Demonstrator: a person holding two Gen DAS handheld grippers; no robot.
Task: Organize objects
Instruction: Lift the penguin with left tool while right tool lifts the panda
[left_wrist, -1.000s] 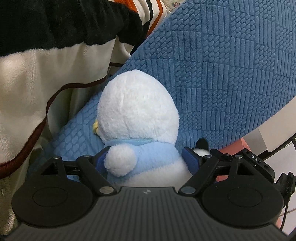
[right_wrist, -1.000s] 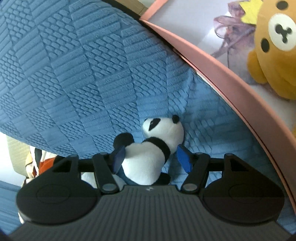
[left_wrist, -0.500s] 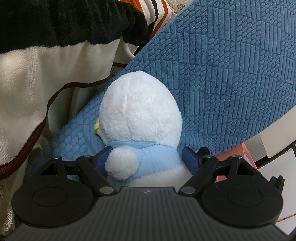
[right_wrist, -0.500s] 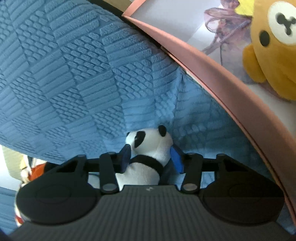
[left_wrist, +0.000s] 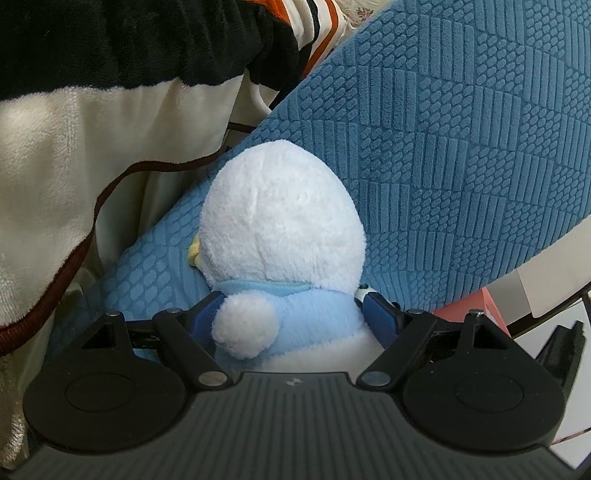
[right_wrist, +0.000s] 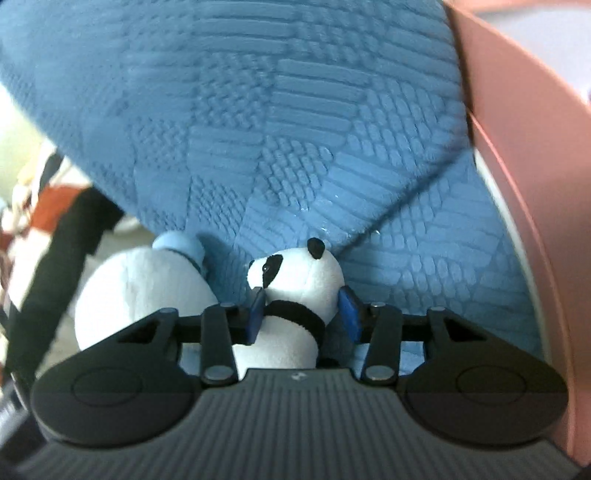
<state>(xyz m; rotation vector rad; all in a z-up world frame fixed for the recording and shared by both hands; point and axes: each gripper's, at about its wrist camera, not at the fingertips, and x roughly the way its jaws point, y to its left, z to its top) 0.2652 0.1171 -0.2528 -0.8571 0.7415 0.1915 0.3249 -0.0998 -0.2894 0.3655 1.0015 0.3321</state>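
Observation:
In the left wrist view a white plush penguin (left_wrist: 280, 229) with a light blue scarf and yellow beak sits between my left gripper's (left_wrist: 291, 317) blue pads, which press on its body. It leans against a blue textured cushion (left_wrist: 461, 147). In the right wrist view my right gripper (right_wrist: 304, 314) is shut on a small plush panda (right_wrist: 295, 280) at its neck. The penguin (right_wrist: 140, 288) also shows just left of the panda, against the same cushion (right_wrist: 295, 110).
A cream, black and orange striped blanket (left_wrist: 92, 147) hangs at the left. A pink box wall (right_wrist: 535, 184) rises at the right of the cushion, and its corner (left_wrist: 484, 306) shows in the left wrist view.
My right gripper closed on the panda and swung left, so the penguin came into view and the brown bear left it. The left gripper stayed on the penguin.

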